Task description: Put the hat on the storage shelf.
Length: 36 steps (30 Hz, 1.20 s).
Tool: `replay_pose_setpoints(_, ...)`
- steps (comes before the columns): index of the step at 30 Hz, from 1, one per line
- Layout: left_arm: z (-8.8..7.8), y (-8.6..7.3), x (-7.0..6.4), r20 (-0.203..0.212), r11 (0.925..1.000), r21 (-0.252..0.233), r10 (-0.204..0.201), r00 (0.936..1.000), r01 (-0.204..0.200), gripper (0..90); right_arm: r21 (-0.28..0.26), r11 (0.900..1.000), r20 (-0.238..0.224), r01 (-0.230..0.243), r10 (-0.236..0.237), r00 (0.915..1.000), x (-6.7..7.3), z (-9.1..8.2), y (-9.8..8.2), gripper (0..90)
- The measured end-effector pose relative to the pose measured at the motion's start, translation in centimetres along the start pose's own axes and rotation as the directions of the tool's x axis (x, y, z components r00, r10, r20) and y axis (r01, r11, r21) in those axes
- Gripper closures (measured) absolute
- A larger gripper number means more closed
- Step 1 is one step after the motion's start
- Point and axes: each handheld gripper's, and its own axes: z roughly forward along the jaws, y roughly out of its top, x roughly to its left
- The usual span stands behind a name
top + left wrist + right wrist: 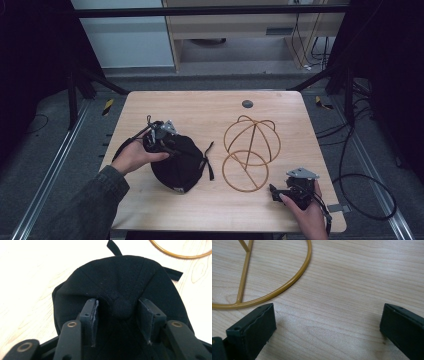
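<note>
A black cap (178, 160) is lying crown-up on the wooden table (210, 205), just left of the gold wire stand (248, 150), its strap ends trailing toward that stand. The fabric is creasing around the top button (122, 308). The left gripper (165, 141) is bearing on the crown, jaws narrowed either side of the button. The right gripper (281, 194) is resting near the stand's ring, jaws gaping wide, holding nothing.
</note>
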Motion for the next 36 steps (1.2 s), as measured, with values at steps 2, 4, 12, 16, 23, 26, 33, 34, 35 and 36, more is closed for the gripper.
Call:
replay_pose_setpoints(2,0.0,0.1,0.0,0.002,1.0,0.006,-0.001,1.0,0.001,55.6,0.0,1.0,0.0,0.001,-0.001,1.0,0.0,0.0,0.0,0.6)
replay_pose_setpoints(4,0.0,0.2,0.0,0.004,0.9999,0.01,0.006,1.0,-0.006,60.8,0.0,1.0,0.0,0.0,0.0,1.0,0.0,0.0,0.0,0.6)
replay_pose_setpoints(12,-0.6,-0.3,-0.2,0.011,1.0,-0.01,0.0,0.9999,0.0,72.7,-0.001,1.0,-0.001,0.001,-0.001,1.0,0.0,0.0,0.0,0.6)
replay_pose_setpoints(16,-2.1,-0.9,-0.6,0.0,0.9984,-0.056,-0.004,1.0,0.004,73.0,0.0,1.0,0.0,0.001,-0.001,1.0,0.0,0.0,0.0,0.6)
replay_pose_setpoints(23,-4.6,-1.8,-0.9,-0.015,0.9956,-0.093,-0.001,0.9999,0.0,73.4,-0.001,1.0,-0.001,0.002,-0.002,1.0,0.0,0.0,0.0,0.6)
replay_pose_setpoints(26,-5.7,-2.2,-0.7,-0.017,0.9927,-0.121,-0.01,0.9998,0.007,73.5,0.0,1.0,0.0,0.001,-0.001,1.0,0.0,0.0,0.0,0.5)
replay_pose_setpoints(33,-8.4,-2.1,-1.8,-0.031,0.9833,-0.181,0.017,0.9994,-0.023,73.7,0.001,1.0,0.007,-0.007,0.007,0.9999,-0.1,0.0,0.0,0.5)
replay_pose_setpoints(34,-8.6,-2.1,-1.9,-0.03,0.9817,-0.189,0.015,0.9994,-0.02,73.8,0.001,1.0,0.007,-0.007,0.007,0.9999,-0.1,0.0,0.0,0.6)
replay_pose_setpoints(35,-8.8,-2.1,-2.0,-0.032,0.9816,-0.19,0.018,0.9993,-0.024,73.8,0.001,1.0,0.007,-0.007,0.007,0.9999,-0.1,0.0,0.0,0.6)
replay_pose_setpoints(36,-9.0,-2.1,-2.1,-0.034,0.9816,-0.189,0.022,0.9992,-0.028,73.8,0.001,1.0,0.007,-0.006,0.006,1.0,-0.1,0.0,0.0,0.6)
